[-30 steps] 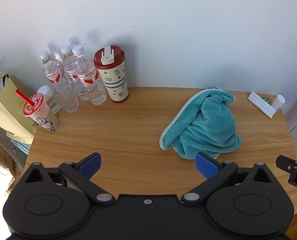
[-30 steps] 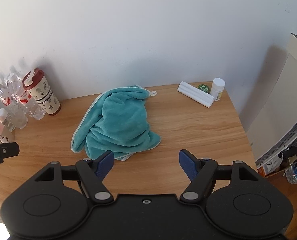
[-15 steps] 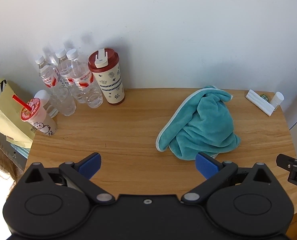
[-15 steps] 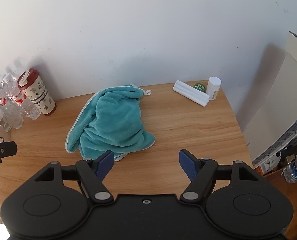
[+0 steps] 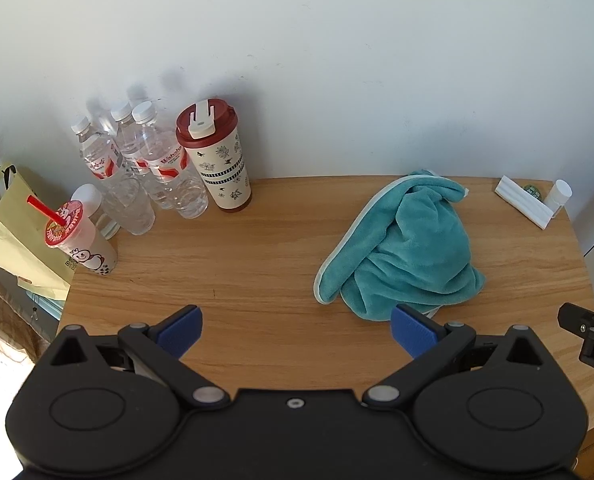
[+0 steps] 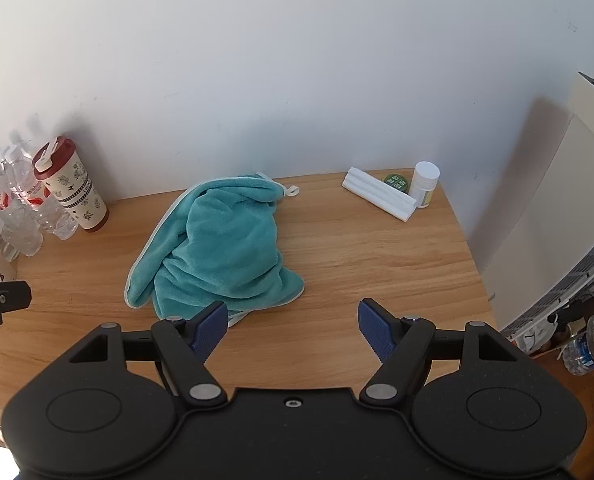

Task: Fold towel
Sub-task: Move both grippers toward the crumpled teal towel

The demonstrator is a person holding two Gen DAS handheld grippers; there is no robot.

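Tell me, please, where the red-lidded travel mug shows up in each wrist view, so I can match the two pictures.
Left wrist view: the travel mug stands upper left of centre, against the wall, just right of the water bottles.
Right wrist view: the travel mug stands at the far left edge, beside the same bottles.
Shared landmark: the crumpled teal towel, lying to the mug's right in both.

The teal towel (image 6: 221, 248) is soft, fuzzy cloth with a smooth pale edge. The table (image 5: 257, 264) is smooth wood with light grain lines. At 10 o'clock, the water bottles (image 5: 153, 176) are clear, shiny plastic, and the tumbler (image 5: 221, 168) has a glossy red lid. The left gripper (image 5: 295, 330) and right gripper (image 6: 293, 326) are matt black plastic with ribbed blue pads (image 6: 211, 326) and shiny metal pins
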